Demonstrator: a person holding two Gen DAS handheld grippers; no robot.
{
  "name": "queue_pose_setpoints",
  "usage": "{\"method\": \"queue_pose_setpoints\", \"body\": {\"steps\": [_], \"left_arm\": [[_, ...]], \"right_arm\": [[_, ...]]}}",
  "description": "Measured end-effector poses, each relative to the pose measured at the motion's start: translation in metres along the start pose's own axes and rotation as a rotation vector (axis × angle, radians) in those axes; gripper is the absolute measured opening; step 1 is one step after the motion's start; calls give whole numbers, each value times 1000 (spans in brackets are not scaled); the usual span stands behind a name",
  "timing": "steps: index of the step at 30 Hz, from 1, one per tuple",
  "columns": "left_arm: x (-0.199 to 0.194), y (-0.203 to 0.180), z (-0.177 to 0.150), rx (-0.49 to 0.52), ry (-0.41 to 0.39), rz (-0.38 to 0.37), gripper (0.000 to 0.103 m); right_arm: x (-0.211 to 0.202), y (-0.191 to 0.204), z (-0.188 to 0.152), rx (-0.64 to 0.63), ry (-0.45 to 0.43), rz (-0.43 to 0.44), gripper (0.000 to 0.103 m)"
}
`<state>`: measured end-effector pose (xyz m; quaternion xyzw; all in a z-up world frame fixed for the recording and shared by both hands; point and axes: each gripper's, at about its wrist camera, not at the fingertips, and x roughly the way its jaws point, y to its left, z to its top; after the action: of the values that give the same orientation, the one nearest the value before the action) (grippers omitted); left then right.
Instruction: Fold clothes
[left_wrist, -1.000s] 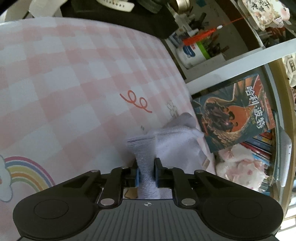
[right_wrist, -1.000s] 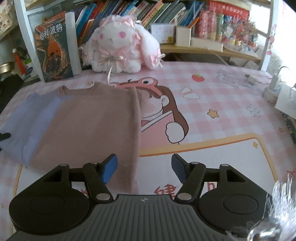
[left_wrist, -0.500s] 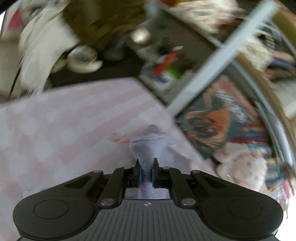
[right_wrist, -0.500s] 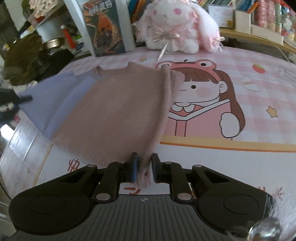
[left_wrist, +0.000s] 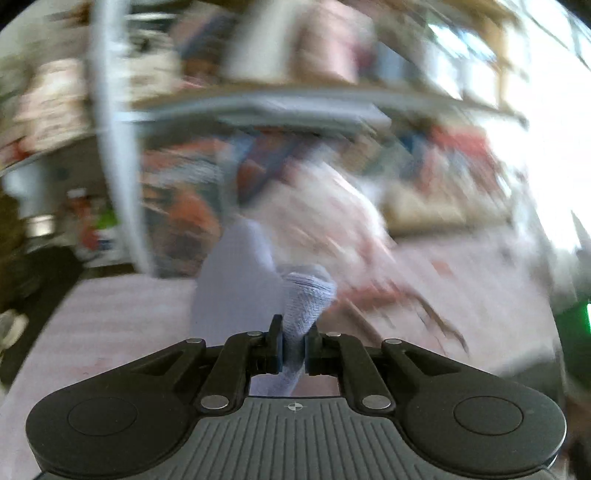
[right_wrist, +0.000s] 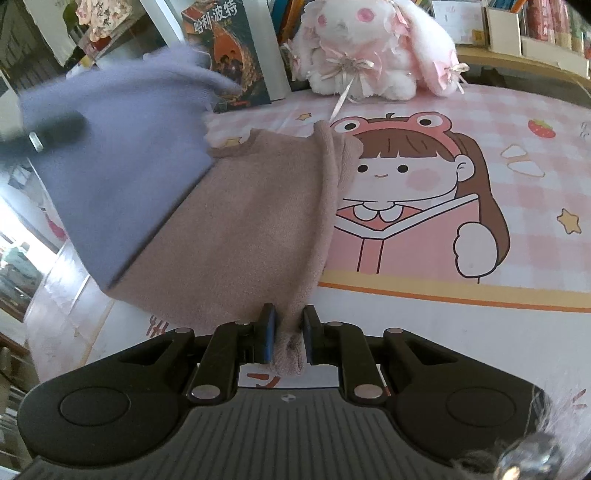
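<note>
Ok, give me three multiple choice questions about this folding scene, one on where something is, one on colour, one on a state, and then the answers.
1. Where does the plush rabbit sit?
A. At the far edge of the mat, before the shelves
B. On top of the sweater
C. Between the right gripper's pads

2. What colour is the sweater part raised at the left of the right wrist view?
A. Green
B. Lavender
C. Black

3. What is the right gripper doing?
A. Standing wide open over bare mat
B. Gripping the book
C. Pinching a corner of the sweater

Answers:
1 A, the rabbit sits beyond the sweater, beside the standing book.
2 B, the lifted half is lavender while the flat part is dusty pink.
3 C, pink knit is bunched between its pads.
</note>
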<state>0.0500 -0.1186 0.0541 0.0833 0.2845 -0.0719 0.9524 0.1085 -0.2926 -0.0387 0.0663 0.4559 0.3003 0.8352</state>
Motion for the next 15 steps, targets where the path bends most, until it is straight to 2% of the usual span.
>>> {"method": "queue_pose_setpoints", "body": {"steps": [3, 5, 10, 13, 15], "left_arm": [[27, -38, -25, 159, 132, -15, 19], [40, -56, -38, 240, 181, 6, 22], [43, -71, -48, 327, 183, 29, 36], [30, -68, -42, 304, 171, -29, 49], [18, -62, -36, 258, 139, -91, 49]], "right_arm": [[-3, -6, 0, 22, 5, 26, 15], [-7, -11, -1, 42, 8, 41, 16], [-20, -24, -3, 82, 0, 55, 26], [-29, -33, -3, 125, -10, 57, 29], [-36, -39, 0, 147, -24, 53, 30]]}}
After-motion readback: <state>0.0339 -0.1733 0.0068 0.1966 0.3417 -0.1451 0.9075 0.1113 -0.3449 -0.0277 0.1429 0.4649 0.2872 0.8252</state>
